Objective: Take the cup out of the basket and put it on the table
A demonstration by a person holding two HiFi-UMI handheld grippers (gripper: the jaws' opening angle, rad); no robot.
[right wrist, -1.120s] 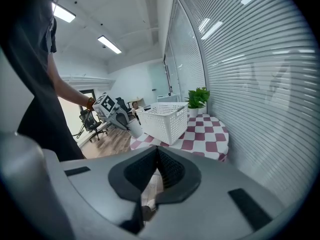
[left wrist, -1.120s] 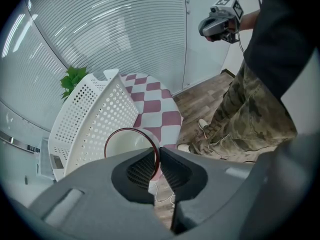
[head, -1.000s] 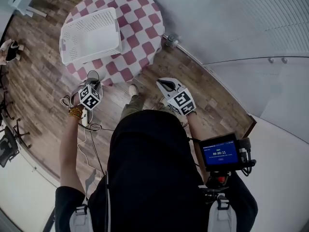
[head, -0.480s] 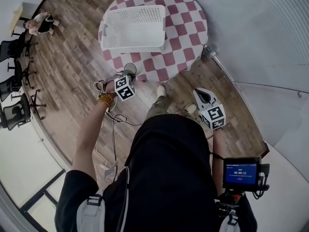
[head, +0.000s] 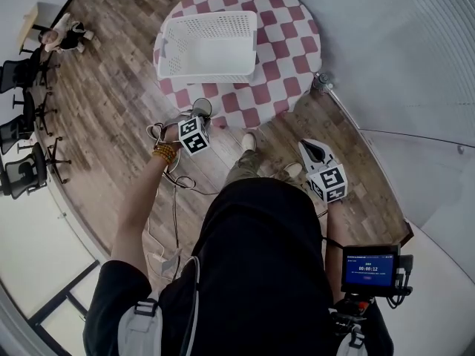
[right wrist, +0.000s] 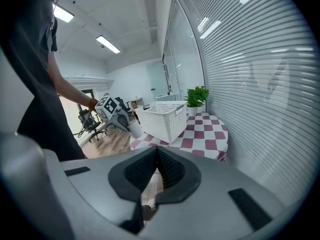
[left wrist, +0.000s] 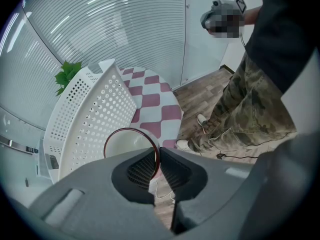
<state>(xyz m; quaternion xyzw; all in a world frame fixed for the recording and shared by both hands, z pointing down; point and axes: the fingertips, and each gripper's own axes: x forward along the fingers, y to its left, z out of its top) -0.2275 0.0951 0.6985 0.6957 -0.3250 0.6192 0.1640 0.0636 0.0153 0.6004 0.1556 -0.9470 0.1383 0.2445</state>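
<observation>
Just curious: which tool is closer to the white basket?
Left. The left tool, gripping the cup, is short of the basket; the right tool hangs farther back, off the table.

The basket (head: 206,47) is perforated white plastic, the cup (left wrist: 125,144) near it glossy; matt cloth covers the surface (head: 286,50); wooden floor (head: 111,110).

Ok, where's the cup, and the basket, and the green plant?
cup (left wrist: 125,144): left gripper view, its pale inside wall.
basket (left wrist: 90,119): left gripper view, its holey side wall.
plant (right wrist: 196,95): right gripper view, its green leaves.
</observation>
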